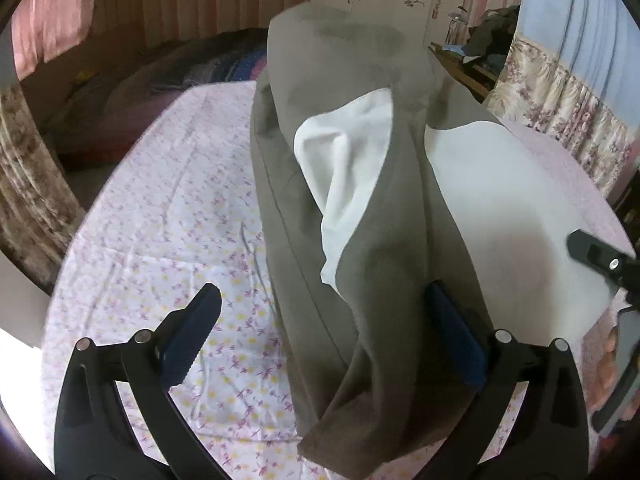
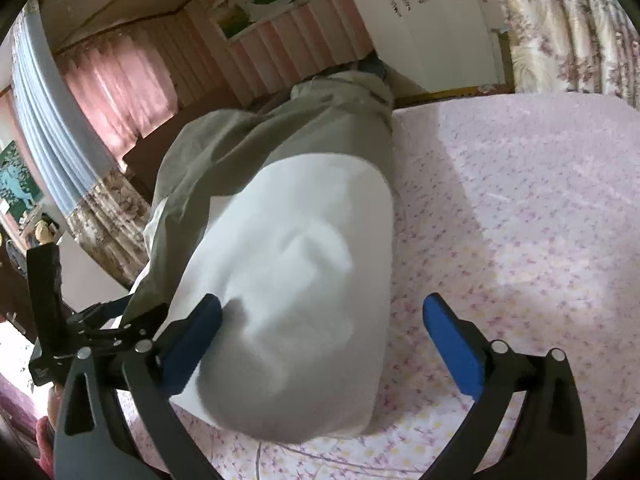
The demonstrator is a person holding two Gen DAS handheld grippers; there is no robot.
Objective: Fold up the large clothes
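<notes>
A large grey garment with white panels [image 1: 360, 200] lies lengthwise on the floral bedsheet [image 1: 160, 220]. My left gripper [image 1: 324, 340] is open, its jaws wide apart above the garment's near grey end, with the right finger [image 1: 456, 340] against the cloth. In the right wrist view the garment [image 2: 288, 264] shows its white panel up close, grey cloth behind. My right gripper [image 2: 324, 340] is open, the left finger [image 2: 192, 340] touching the white panel, the right finger [image 2: 452, 348] over the sheet. The right gripper also shows at the left wrist view's right edge [image 1: 600, 260].
The bed's pink floral sheet [image 2: 520, 220] spreads to the right of the garment. Dark bedding [image 1: 180, 72] is piled at the far end. Floral curtains [image 1: 560, 92] and a white wardrobe [image 2: 432, 20] stand behind the bed.
</notes>
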